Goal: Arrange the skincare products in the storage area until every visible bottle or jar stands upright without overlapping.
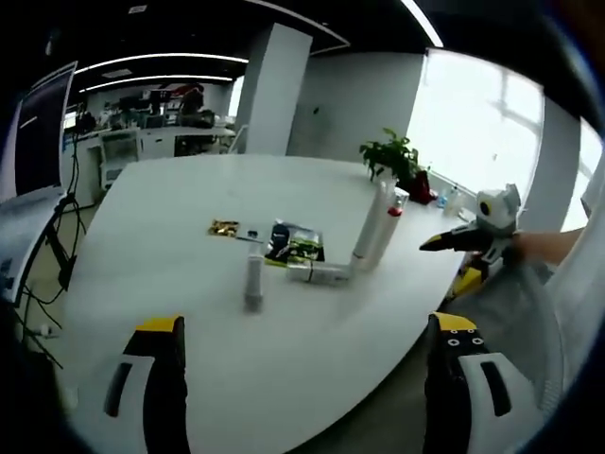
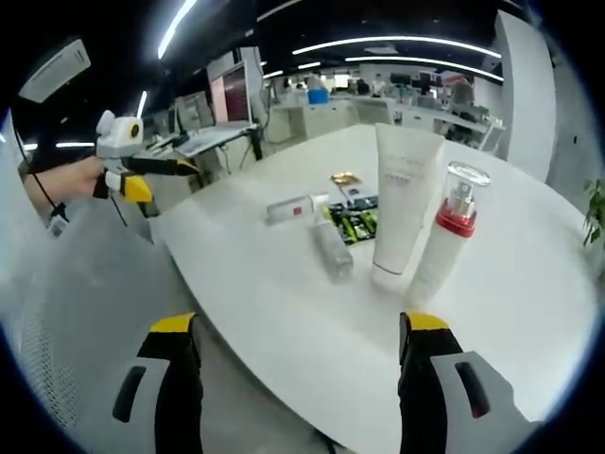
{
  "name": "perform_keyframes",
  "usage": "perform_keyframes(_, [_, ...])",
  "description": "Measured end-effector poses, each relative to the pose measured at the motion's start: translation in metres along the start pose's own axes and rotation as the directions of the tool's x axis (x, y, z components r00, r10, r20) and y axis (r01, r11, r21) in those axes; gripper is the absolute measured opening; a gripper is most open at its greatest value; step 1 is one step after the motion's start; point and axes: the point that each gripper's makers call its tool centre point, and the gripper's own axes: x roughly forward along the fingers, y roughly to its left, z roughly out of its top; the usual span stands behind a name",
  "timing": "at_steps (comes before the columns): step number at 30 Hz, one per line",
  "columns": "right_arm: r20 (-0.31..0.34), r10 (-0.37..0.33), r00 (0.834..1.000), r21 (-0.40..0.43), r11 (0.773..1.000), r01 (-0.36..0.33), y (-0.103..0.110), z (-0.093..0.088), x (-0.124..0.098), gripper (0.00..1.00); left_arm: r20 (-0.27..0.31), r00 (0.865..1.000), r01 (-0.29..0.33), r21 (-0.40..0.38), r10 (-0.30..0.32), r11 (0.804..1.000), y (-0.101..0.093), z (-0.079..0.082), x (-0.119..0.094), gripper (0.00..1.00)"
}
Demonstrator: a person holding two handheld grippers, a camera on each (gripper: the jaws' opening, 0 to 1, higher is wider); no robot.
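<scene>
Right gripper view puts two bottles [image 2: 333, 248] flat on the worktop [image 2: 529, 284], dead ahead of the right gripper [image 2: 298, 378], fingers spread and empty, left gripper [image 2: 163, 166] farther off.

No legible text anywhere. Faint grey print on the front of the tall white tube [image 2: 405, 194] — too blurred to read. Red mark on the label of the lying silver tube [image 2: 296, 207] — no letters resolved. Green-and-black packet [image 2: 356, 222] with printed pattern, wording indistinct. Same packet [image 1: 301, 245] in left gripper view, equally unreadable.
</scene>
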Motion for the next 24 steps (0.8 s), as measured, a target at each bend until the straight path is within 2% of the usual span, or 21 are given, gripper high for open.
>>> perform_keyframes(3, [0.003, -0.006, 1.000, 0.004, 1.000, 0.006, -0.001, 0.000, 0.000, 0.87, 0.005, 1.000, 0.004, -0.012, -0.004, 1.000, -0.002, 0.002, 0.002, 0.99])
perform_keyframes(6, [0.002, -0.012, 1.000, 0.004, 1.000, 0.012, -0.002, -0.001, -0.001, 0.88, 0.011, 1.000, 0.022, -0.056, -0.021, 0.998, -0.003, 0.005, 0.005, 0.99])
perform_keyframes(18, [-0.003, -0.024, 1.000, 0.018, 1.000, 0.024, -0.003, -0.003, 0.000, 1.00, -0.058, 0.998, 0.027, -0.023, -0.028, 0.999, -0.002, -0.003, 0.016, 0.96])
perform_keyframes(24, [-0.008, -0.024, 1.000, 0.025, 0.999, 0.025, -0.005, -0.004, 0.000, 1.00, -0.098, 0.995, 0.033, 0.000, -0.033, 0.999, 0.001, -0.009, 0.027, 0.96])
